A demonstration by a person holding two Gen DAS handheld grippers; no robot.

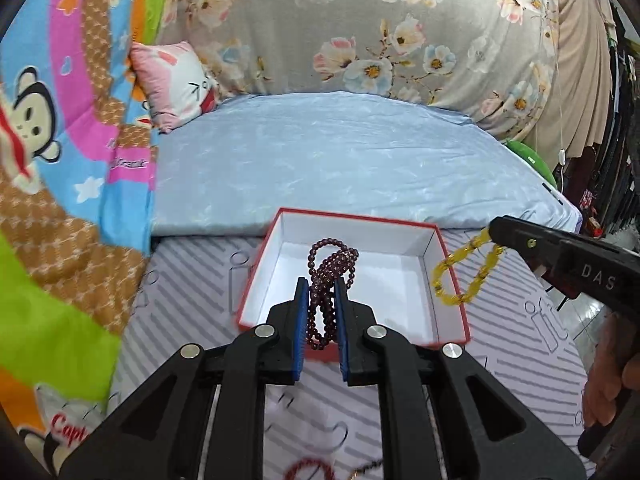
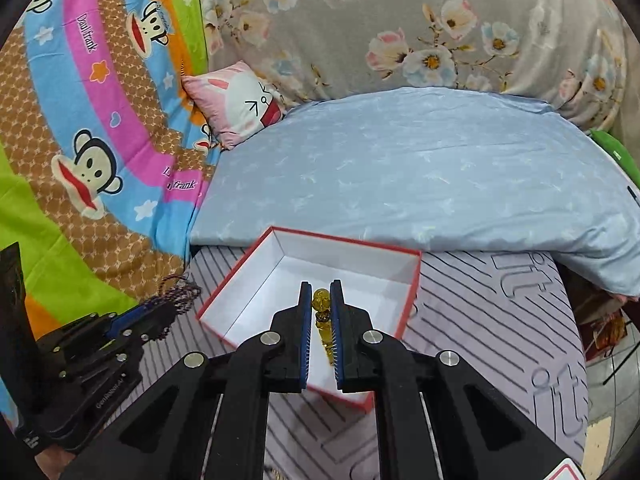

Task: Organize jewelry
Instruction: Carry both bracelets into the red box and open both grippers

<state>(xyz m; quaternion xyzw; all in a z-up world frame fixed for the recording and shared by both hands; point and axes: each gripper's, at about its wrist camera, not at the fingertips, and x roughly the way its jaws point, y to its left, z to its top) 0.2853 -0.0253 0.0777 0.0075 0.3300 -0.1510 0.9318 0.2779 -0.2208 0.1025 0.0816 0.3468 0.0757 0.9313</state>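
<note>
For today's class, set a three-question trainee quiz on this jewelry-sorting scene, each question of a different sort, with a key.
1. True or false: the left gripper is shut on a dark purple bead strand.
2. Multiple choice: what does the right gripper hold? A) a silver ring B) a yellow bead bracelet C) a red cord
3. Fill the gap: the red box has a ____ inside and holds no jewelry lying on its floor.

Key: 1 true; 2 B; 3 white.
</note>
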